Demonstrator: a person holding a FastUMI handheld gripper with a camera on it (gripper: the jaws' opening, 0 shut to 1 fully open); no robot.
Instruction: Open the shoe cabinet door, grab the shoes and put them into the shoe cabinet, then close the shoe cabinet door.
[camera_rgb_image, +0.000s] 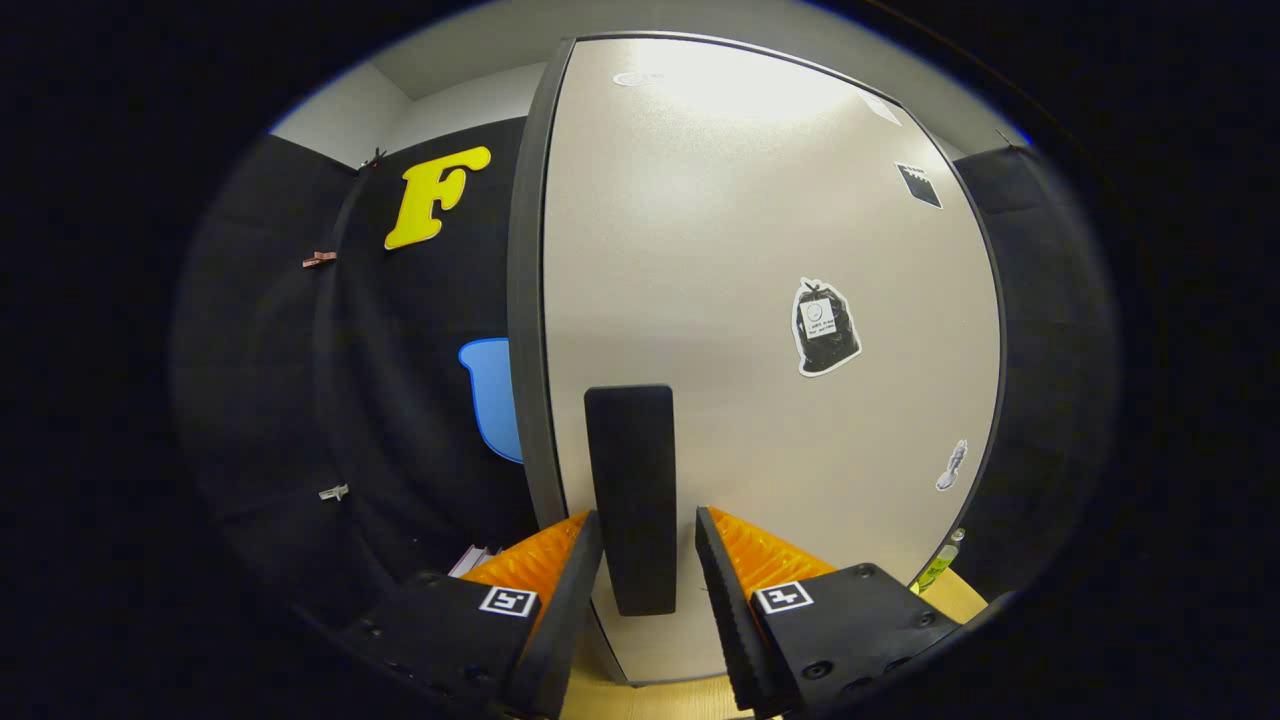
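The tongs (648, 560) face the shoe cabinet door (760, 300), a pale panel with a dark edge that stands close in front of them. A dark upright handle (630, 490) is fixed near the door's left edge, and it sits right between the 2 fingers (570, 590). The fingers stand narrow on either side of the handle, with a slim gap showing on each side, so they flank it but do not look to be pressing on it yet.

A few stickers (825, 328) dot the door's face. Beneath the door a strip of pale wooden bench (660, 695) shows, and a small greenish bottle (938, 568) stands by the door's lower right corner.

Judging from this, the task sits at its very start or its very end: the door looks flush or nearly so, and no shoes can be seen. Whether the shoes are already inside cannot be told. If it is the start, all 3 steps remain: pulling the door open, loading the shoes, closing it.
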